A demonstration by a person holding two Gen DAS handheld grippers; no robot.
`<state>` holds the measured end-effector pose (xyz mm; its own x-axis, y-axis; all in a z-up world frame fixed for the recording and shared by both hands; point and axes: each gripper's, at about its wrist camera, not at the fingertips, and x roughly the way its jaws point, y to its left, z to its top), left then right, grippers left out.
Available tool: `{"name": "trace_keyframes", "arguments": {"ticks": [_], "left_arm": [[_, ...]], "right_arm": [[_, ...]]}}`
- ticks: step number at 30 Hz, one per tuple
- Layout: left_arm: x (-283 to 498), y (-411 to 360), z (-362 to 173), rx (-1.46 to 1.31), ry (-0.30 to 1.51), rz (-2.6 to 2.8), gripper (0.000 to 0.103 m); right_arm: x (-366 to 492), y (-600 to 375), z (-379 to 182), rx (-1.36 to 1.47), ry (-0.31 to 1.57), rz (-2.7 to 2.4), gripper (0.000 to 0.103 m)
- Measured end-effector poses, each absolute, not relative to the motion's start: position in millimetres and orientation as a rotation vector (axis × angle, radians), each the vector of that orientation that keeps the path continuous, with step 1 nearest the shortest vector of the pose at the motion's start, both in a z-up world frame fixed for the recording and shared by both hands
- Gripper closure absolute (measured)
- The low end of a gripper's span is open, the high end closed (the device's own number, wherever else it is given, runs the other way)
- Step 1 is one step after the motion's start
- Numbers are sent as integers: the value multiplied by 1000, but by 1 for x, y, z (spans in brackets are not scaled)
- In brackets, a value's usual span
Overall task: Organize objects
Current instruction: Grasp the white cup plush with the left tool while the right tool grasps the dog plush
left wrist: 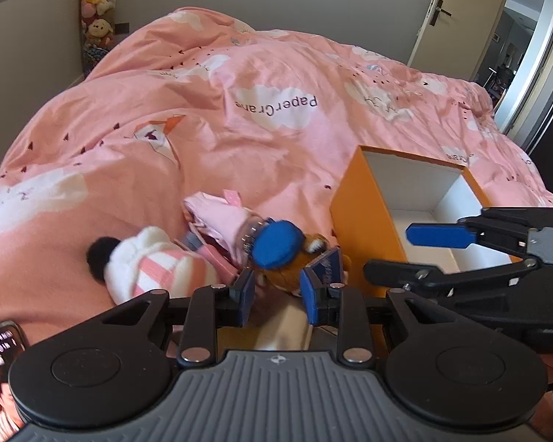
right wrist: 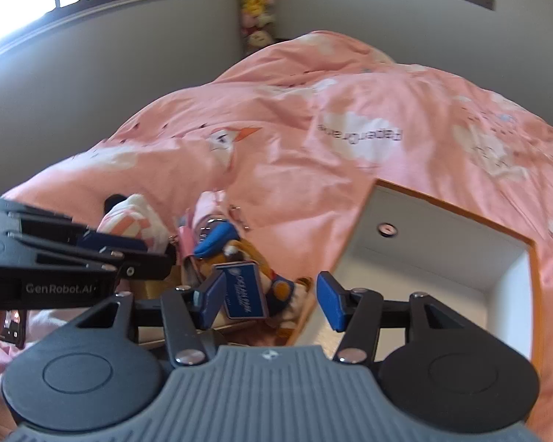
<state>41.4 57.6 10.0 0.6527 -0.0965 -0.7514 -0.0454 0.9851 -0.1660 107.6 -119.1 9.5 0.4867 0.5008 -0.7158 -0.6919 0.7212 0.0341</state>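
- Orange plush toy with blue cap (left wrist: 276,246) lies on the pink cloud-print duvet (left wrist: 202,110), just left of the orange cardboard box with white interior (left wrist: 365,217).
- Left tongs (left wrist: 280,287) part-open, blue pads flanking the toy's body (contact not confirmed); likely lining up a pick for the box.
- Right tongs (right wrist: 269,302) spread wide, empty, beside the box mouth.
- Pink-striped white knit hat (left wrist: 158,265) touches the pile.

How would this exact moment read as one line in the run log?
left claw: open, around tiger plush | right claw: open, empty | orange box: open on pink duvet
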Motion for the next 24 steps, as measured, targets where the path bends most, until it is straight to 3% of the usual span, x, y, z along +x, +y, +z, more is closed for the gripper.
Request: {"name": "trace_keyframes", "arguments": {"ticks": [7,13,15,20,24], "left_arm": [[45,87,24,-206,842,40,68],[61,124,18,-337,933,176,52],[66,134,12,-386,961,217,42],[75,169,-7,-612,1042,235,40],[80,185,-19,-688,1106,240,30]], "right_arm": [[121,-87,-14,-467,806,849,45],[137,-71,-31,-537,842,908,40],[140,-66,-36,-566,844,918,40],[145,-59,-48,-638,851,951,40],[150,-56,-54,-665,849,971,40]]}}
